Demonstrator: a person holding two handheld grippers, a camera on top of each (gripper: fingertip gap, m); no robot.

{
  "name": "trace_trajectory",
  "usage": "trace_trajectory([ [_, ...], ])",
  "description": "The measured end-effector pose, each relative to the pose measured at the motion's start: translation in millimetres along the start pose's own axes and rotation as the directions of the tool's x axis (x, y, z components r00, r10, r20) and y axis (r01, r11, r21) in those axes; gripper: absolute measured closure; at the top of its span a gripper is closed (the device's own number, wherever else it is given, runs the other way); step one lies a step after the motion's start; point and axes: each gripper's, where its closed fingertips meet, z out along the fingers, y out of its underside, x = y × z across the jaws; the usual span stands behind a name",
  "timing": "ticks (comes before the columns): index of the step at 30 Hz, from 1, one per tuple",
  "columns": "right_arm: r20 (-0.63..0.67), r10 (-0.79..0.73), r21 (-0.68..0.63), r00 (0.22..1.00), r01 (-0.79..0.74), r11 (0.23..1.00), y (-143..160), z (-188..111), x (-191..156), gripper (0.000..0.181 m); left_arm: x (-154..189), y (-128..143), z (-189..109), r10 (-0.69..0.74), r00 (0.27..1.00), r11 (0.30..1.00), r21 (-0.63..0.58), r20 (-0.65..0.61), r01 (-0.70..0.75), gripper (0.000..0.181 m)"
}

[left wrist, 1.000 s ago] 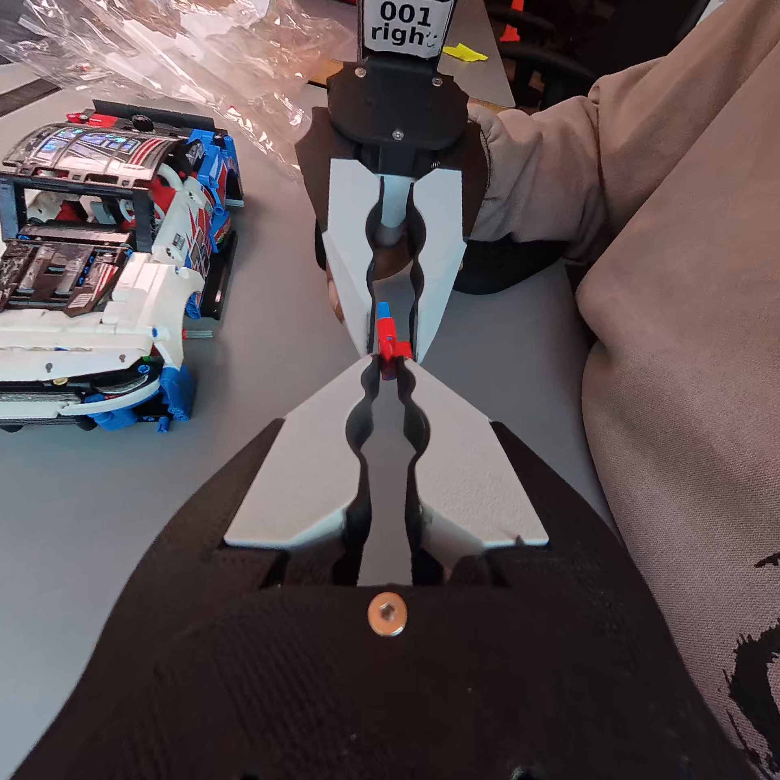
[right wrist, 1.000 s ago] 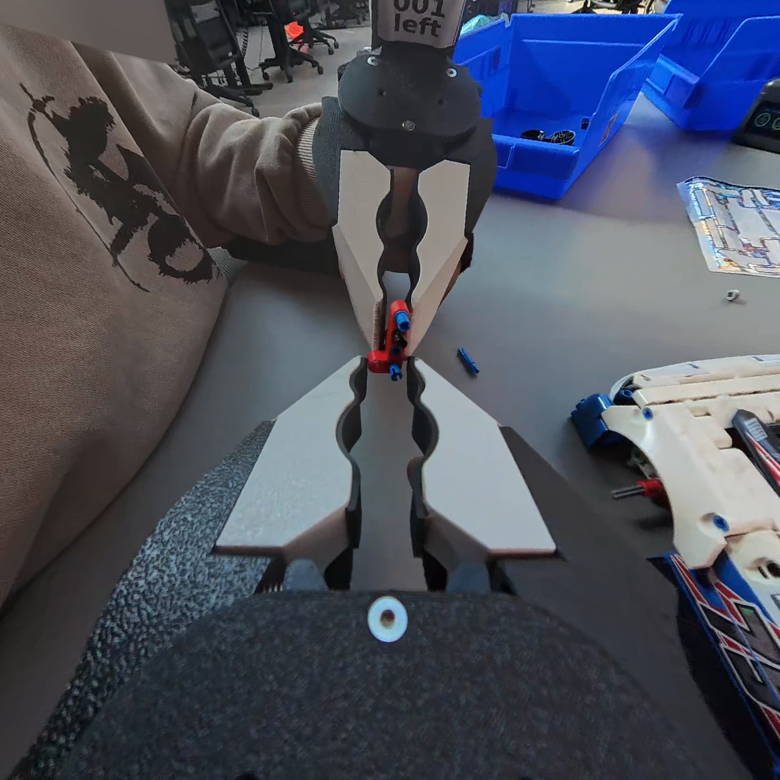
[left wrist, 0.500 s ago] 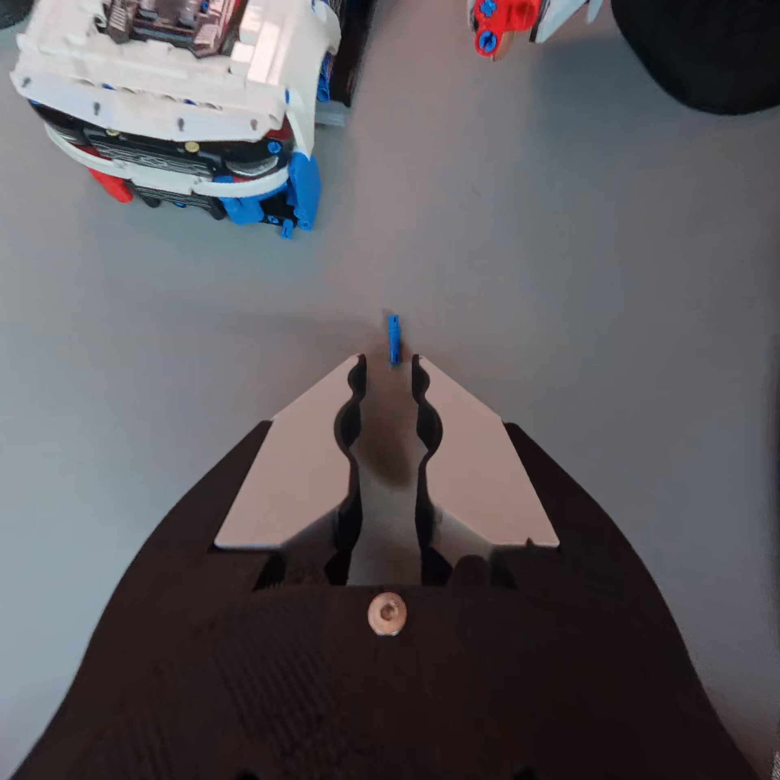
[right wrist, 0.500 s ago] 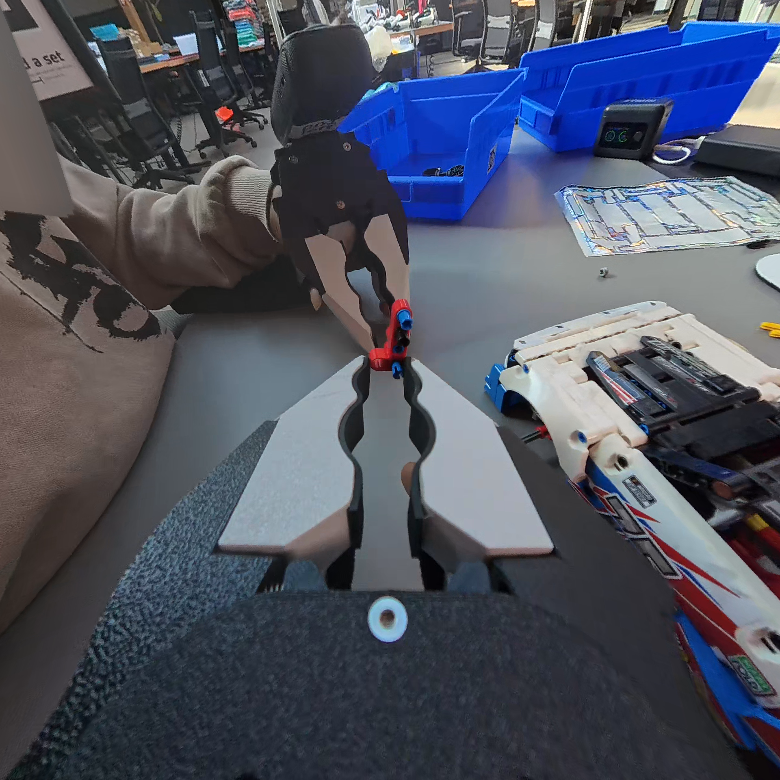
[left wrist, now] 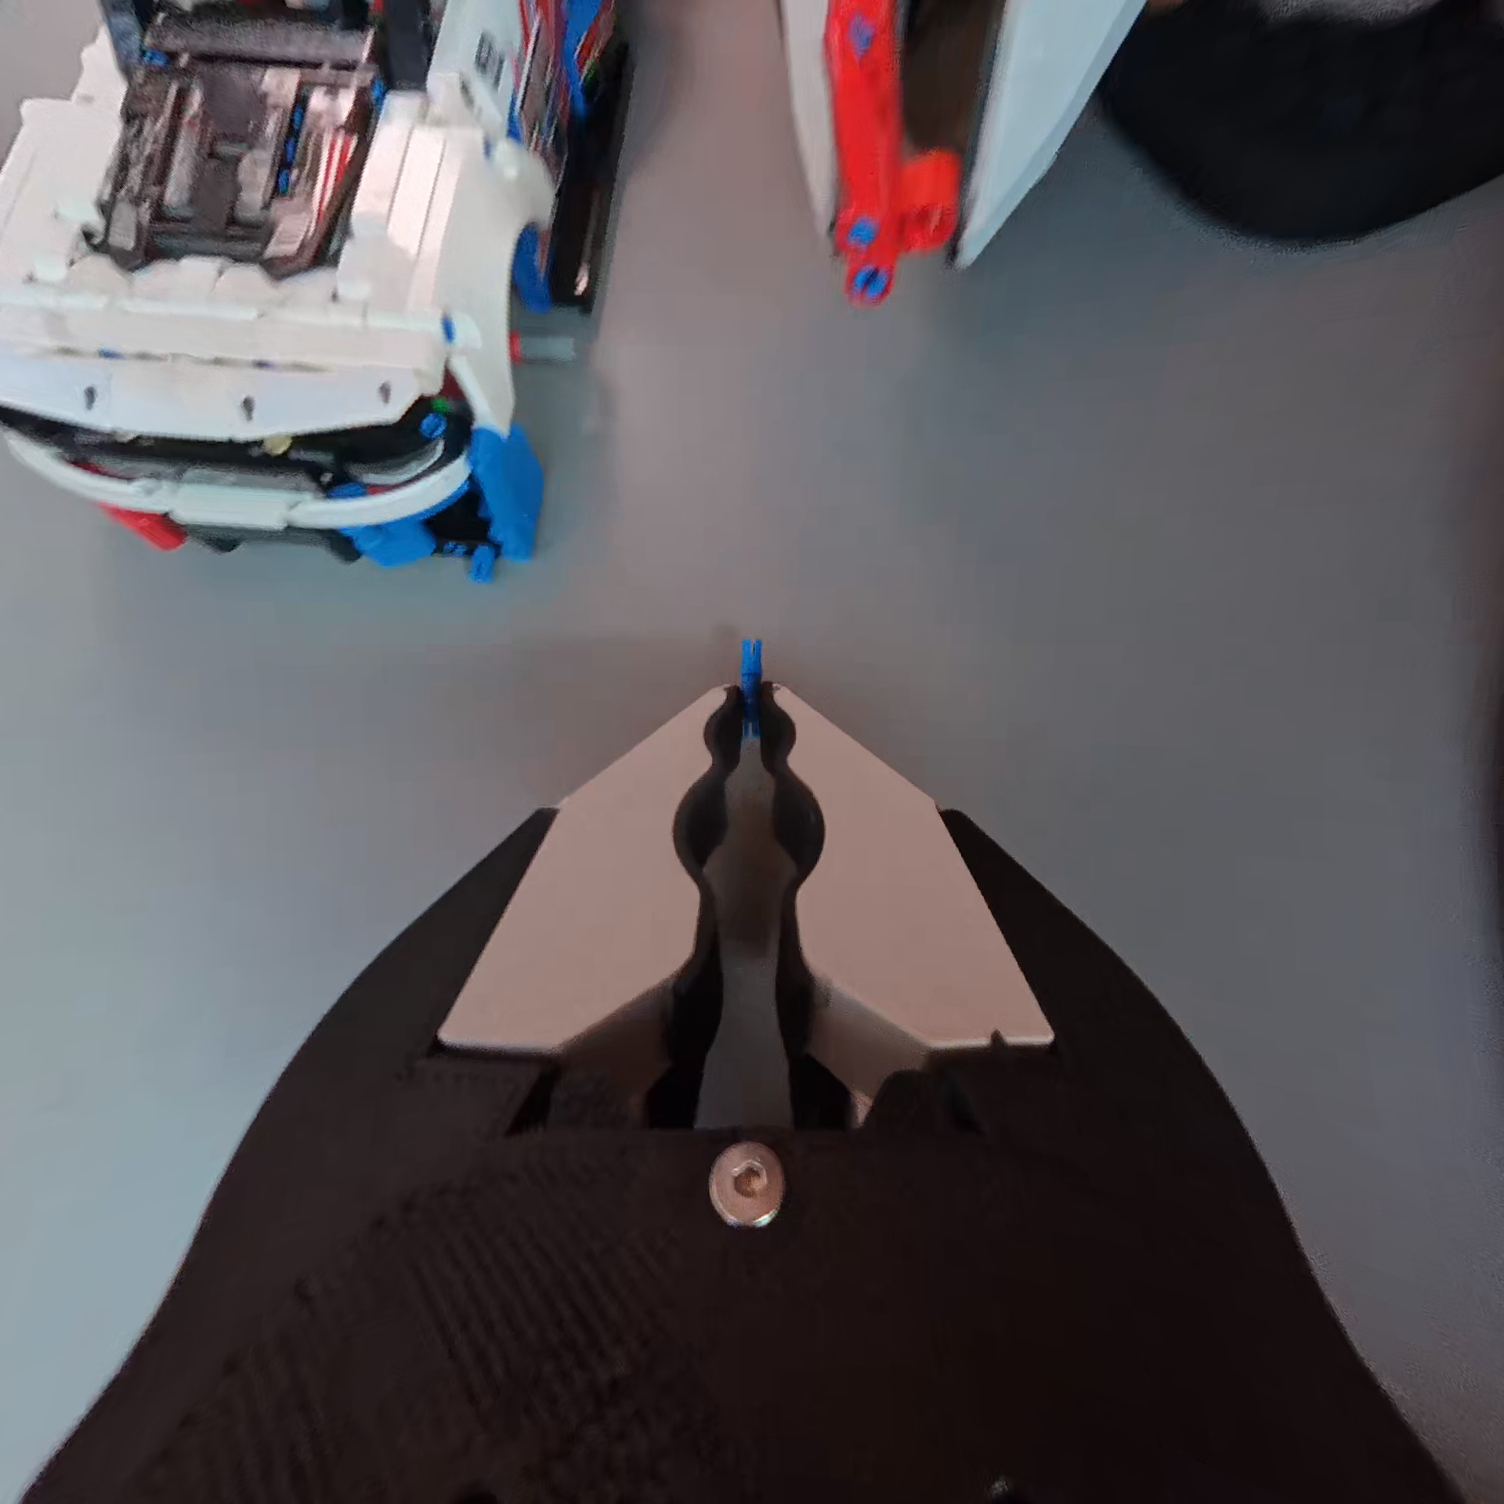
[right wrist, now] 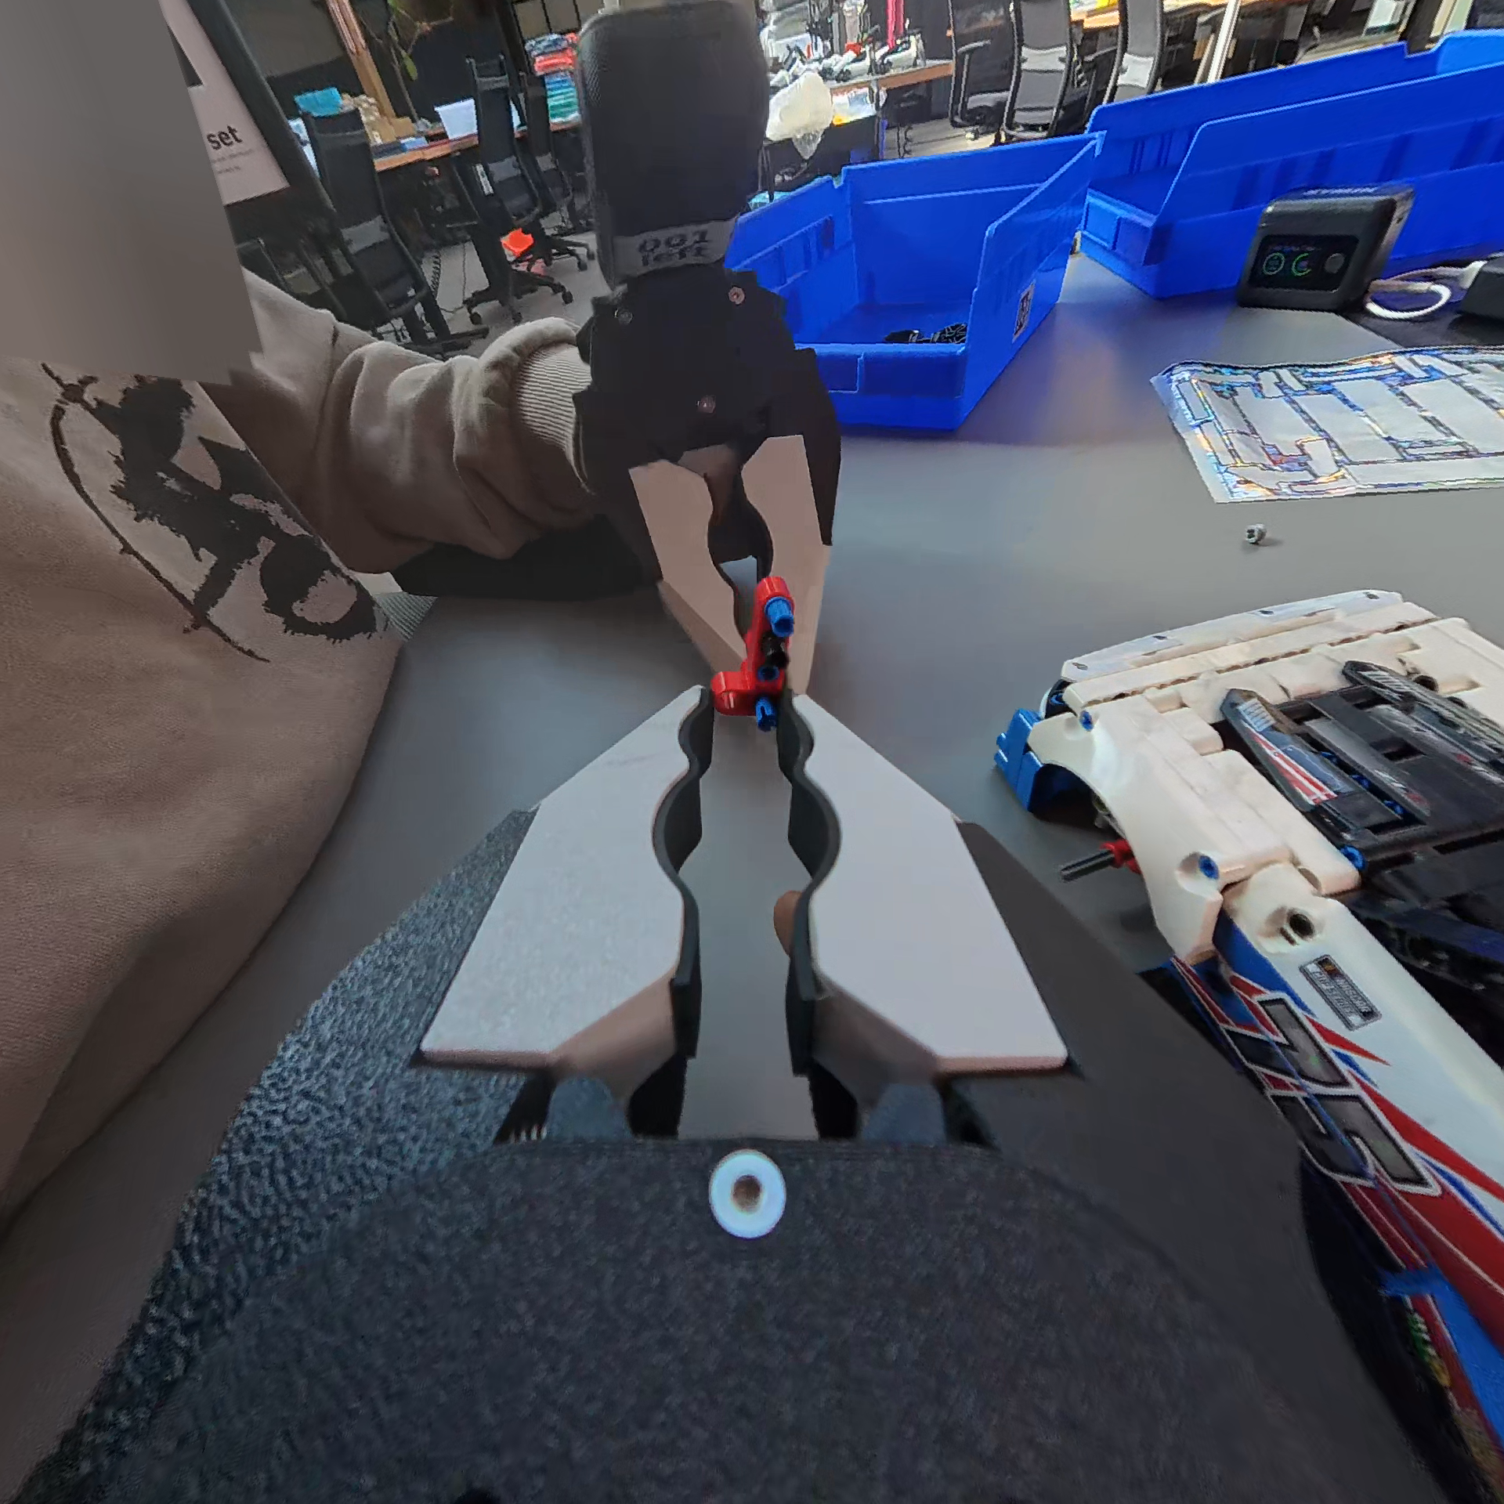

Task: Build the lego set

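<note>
The left gripper [left wrist: 750,692] is pinched shut on a small blue pin [left wrist: 750,675], whose split end pokes out past the fingertips, right down at the grey table [left wrist: 1058,570]. The right gripper [right wrist: 745,701] clamps a red angled beam [right wrist: 753,643] at its lower end, the beam's studded blue pins facing away from the fingers. Both pieces look light, rigid and slick; the pin is best held by its middle so an end stays free. Beyond, off to one side, sits the partly built car [left wrist: 268,325].
</note>
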Motion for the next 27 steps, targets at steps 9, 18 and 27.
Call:
trace_trajectory([
  [9,0.153,0.062,-0.017,0.986,-0.06,0.998,7,2,-17,0.168,45,-63,-16,-0.204,0.892,0.919,0.235,-0.404,0.317,0.18],
  [18,0.116,-0.002,-0.054,0.993,0.008,0.999,11,8,-18,0.169,45,-56,-15,-0.254,0.872,0.911,0.2,-0.419,0.361,0.18],
  [27,0.058,-0.116,-0.106,0.992,0.122,0.987,18,10,-15,0.168,43,-55,-13,-0.345,0.804,0.868,0.161,-0.485,0.469,0.18],
])
